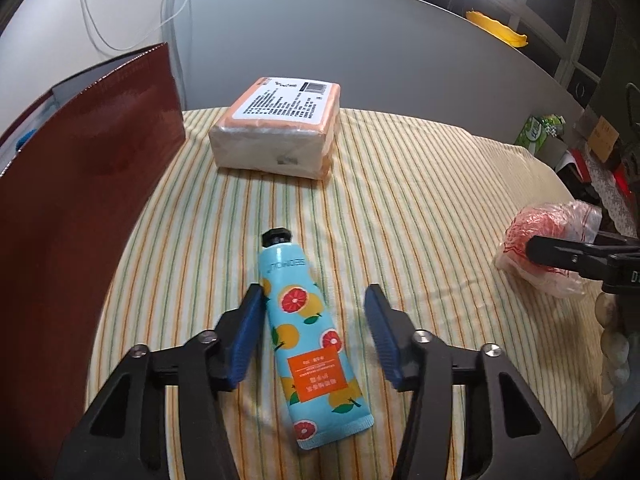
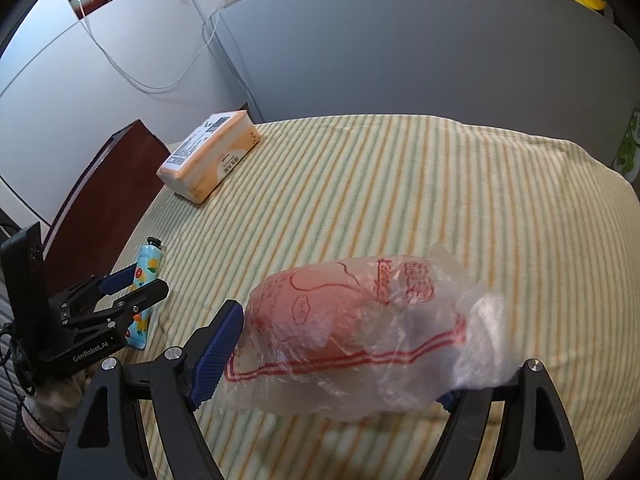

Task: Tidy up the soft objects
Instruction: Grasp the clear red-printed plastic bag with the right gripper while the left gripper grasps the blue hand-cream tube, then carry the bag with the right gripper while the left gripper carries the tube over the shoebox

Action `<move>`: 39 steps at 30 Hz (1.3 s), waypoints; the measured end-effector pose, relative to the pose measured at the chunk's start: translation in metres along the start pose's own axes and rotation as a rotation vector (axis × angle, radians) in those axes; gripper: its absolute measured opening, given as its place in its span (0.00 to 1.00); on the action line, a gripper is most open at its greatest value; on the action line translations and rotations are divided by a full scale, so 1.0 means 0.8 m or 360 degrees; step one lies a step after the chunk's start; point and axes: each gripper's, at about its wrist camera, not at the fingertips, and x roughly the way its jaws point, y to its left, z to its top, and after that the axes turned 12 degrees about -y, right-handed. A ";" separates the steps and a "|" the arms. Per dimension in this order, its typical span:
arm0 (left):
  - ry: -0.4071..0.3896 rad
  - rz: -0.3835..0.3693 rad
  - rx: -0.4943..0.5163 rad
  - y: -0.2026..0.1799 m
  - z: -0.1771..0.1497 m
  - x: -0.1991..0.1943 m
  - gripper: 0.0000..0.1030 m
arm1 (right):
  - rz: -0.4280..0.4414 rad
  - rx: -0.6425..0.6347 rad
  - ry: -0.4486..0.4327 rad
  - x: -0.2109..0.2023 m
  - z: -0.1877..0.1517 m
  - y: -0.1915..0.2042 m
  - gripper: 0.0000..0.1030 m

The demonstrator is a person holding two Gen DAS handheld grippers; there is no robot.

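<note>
A striped cloth in yellow, green and orange covers the counter. A dark red board stands upright along its left edge. Grey panels rise behind, with white cables hanging across them. Something yellow sits on top of one panel. A green box lies off to the right.

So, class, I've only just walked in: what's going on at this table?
A person holds a gripper in each hand over a striped cloth. The left gripper straddles a fruit-print tube, not yet clamped. The right gripper brackets a plastic bag. A tissue pack lies beyond, untouched.
</note>
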 end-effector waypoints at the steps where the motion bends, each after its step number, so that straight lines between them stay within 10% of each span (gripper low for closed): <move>1: -0.0004 0.0000 0.0003 0.000 0.000 0.000 0.43 | 0.0002 0.0004 0.0000 0.003 0.000 0.001 0.75; 14: -0.0039 -0.0020 0.0022 -0.001 -0.006 -0.004 0.28 | 0.0080 0.0074 -0.0011 0.008 -0.001 -0.004 0.51; 39: -0.0180 -0.0160 -0.0061 0.002 0.001 -0.074 0.26 | 0.0116 0.0108 -0.0138 -0.077 -0.029 0.003 0.49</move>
